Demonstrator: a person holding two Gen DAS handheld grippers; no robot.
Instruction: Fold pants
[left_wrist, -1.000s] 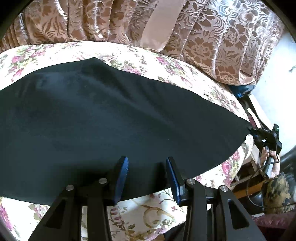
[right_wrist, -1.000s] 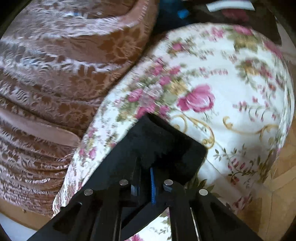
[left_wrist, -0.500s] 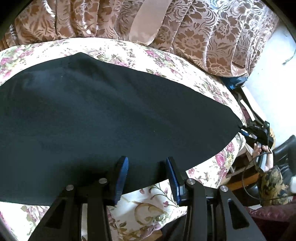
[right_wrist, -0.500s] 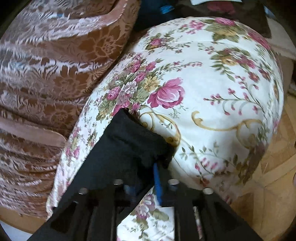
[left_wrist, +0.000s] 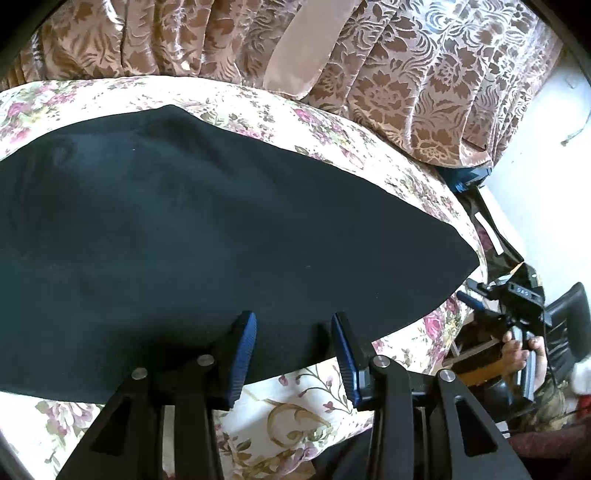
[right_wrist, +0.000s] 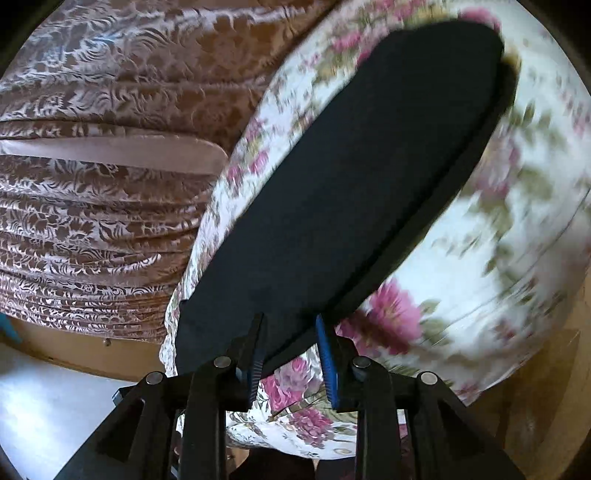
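Observation:
The black pants (left_wrist: 207, 236) lie flat on a floral cloth (left_wrist: 332, 125); they also show in the right wrist view (right_wrist: 351, 184) as a long dark strip. My left gripper (left_wrist: 293, 325) is open above the near edge of the pants, holding nothing. My right gripper (right_wrist: 290, 328) is open at the near end of the pants, with the fabric edge between the blue pads and not clamped. In the left wrist view the right gripper (left_wrist: 476, 293) shows beside the right tip of the pants, just off the fabric.
A brown patterned curtain (left_wrist: 406, 74) hangs behind the floral surface, also seen in the right wrist view (right_wrist: 92, 147). To the right are a white wall (left_wrist: 546, 166), dark clutter and a blue item (left_wrist: 467, 181). Wooden floor (right_wrist: 546, 406) lies below the surface edge.
My right gripper was shut on the pants' end; it has let go, opened and swung to look along the pants. The left gripper stayed open with its view drifting slightly.

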